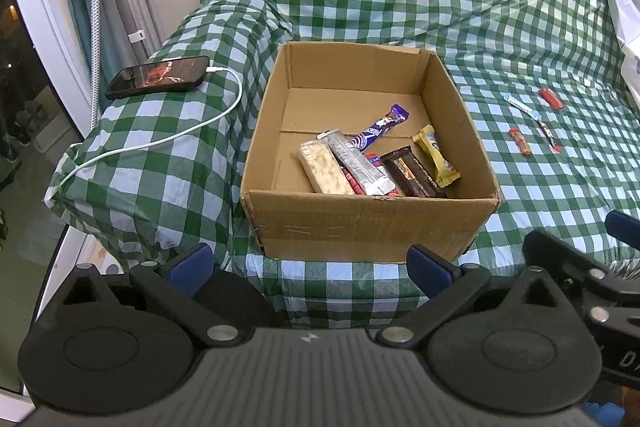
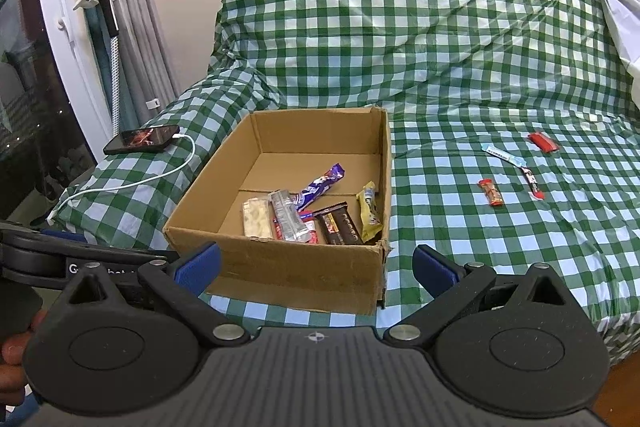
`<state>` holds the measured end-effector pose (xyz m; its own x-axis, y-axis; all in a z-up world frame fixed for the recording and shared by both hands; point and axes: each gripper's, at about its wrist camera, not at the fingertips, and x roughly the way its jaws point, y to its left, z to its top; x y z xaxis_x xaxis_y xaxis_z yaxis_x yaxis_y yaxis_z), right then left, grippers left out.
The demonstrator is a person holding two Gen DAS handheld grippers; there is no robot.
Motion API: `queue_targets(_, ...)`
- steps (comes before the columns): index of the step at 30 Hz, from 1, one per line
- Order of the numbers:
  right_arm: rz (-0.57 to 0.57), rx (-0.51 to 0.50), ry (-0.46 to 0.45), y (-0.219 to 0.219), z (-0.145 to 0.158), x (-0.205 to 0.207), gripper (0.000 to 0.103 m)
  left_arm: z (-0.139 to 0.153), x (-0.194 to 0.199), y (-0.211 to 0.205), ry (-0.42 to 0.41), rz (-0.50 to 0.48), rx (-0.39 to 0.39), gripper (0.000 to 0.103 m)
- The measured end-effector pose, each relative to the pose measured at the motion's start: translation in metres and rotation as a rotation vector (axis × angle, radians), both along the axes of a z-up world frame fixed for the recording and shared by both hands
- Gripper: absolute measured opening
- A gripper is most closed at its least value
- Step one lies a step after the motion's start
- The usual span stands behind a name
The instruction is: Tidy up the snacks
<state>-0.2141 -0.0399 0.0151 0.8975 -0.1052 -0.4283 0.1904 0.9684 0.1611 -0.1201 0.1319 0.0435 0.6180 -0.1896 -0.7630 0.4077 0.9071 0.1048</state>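
Both tongs hang near the box front: left gripper (image 1: 310, 267) and right gripper (image 2: 316, 267), jaws spread wide, nothing held. Cardboard box (image 2: 280, 267) on checked cloth (image 2: 460, 247) holds several bars (image 2: 296, 219). Four loose snacks (image 2: 491, 192) lie right of it, well apart. Phone (image 1: 158, 77) far left, charging.

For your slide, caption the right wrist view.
Open right tool faces cardboard box of snacks; four snacks lie on checked cloth.
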Motion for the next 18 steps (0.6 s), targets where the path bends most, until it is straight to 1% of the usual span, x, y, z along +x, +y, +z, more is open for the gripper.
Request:
queue_targets(9,-0.091,0.072,-0.014,-0.035,-0.001,-0.006,0.101,0.000,0.005,-0.032,0.003,-0.042,0.034,0.103)
queue_targets(18,-0.239,0.112,-0.030,-0.099,-0.006,-0.010,0.101,0.007,0.011,-0.081,0.015,-0.096,0.032,0.103)
